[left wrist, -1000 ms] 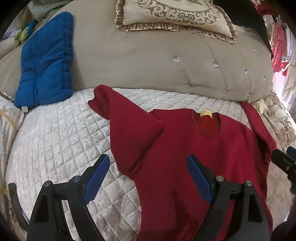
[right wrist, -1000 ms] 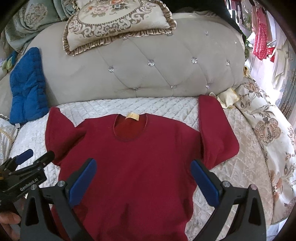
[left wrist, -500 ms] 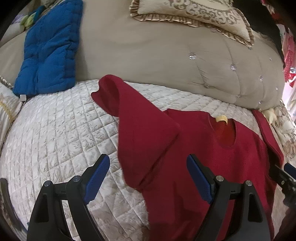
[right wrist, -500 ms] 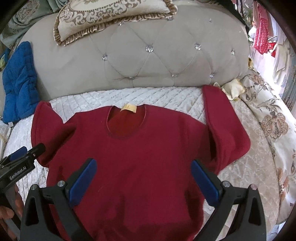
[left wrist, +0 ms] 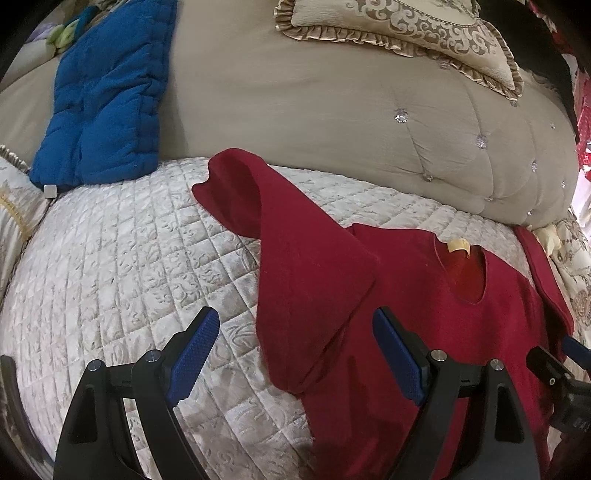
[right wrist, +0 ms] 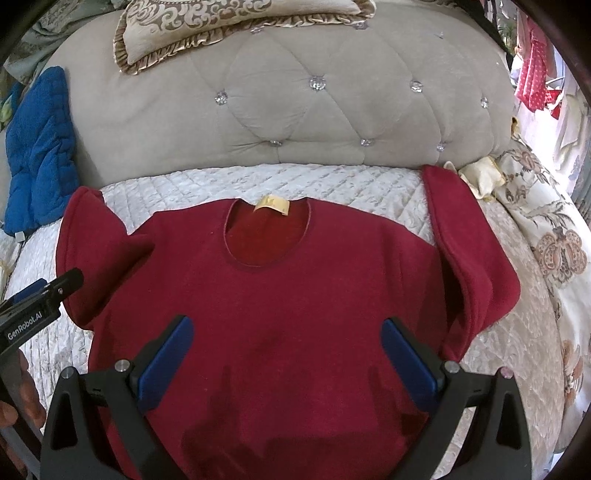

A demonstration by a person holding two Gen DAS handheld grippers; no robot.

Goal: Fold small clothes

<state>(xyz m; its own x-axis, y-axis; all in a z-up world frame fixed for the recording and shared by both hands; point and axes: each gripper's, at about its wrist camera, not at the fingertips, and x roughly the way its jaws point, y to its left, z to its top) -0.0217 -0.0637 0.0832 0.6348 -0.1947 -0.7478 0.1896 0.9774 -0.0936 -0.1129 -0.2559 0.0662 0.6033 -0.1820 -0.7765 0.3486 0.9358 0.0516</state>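
Observation:
A small dark red sweater (right wrist: 288, 295) lies face up on the quilted white bed cover (right wrist: 332, 181), its neck with a yellow label (right wrist: 273, 204) towards the headboard. Both sleeves run up alongside the body. In the left wrist view the sweater (left wrist: 424, 295) fills the right half, with its left sleeve (left wrist: 295, 258) bunched and raised. My left gripper (left wrist: 295, 358) hovers open over that sleeve's lower end, holding nothing. My right gripper (right wrist: 286, 354) is open above the sweater's chest. The right sleeve (right wrist: 469, 258) lies folded at the right.
A tufted beige headboard (right wrist: 295, 110) rises behind the bed with an ornate cushion (right wrist: 221, 22) on top. A blue quilted cloth (left wrist: 107, 92) leans at the back left. A floral bedspread (right wrist: 554, 258) falls away at the right. Red clothes (right wrist: 535, 74) hang at far right.
Both grippers have moved forward and lower towards the sweater. The left one has shifted left, so the left sleeve now sits between its fingers. Both stay open.

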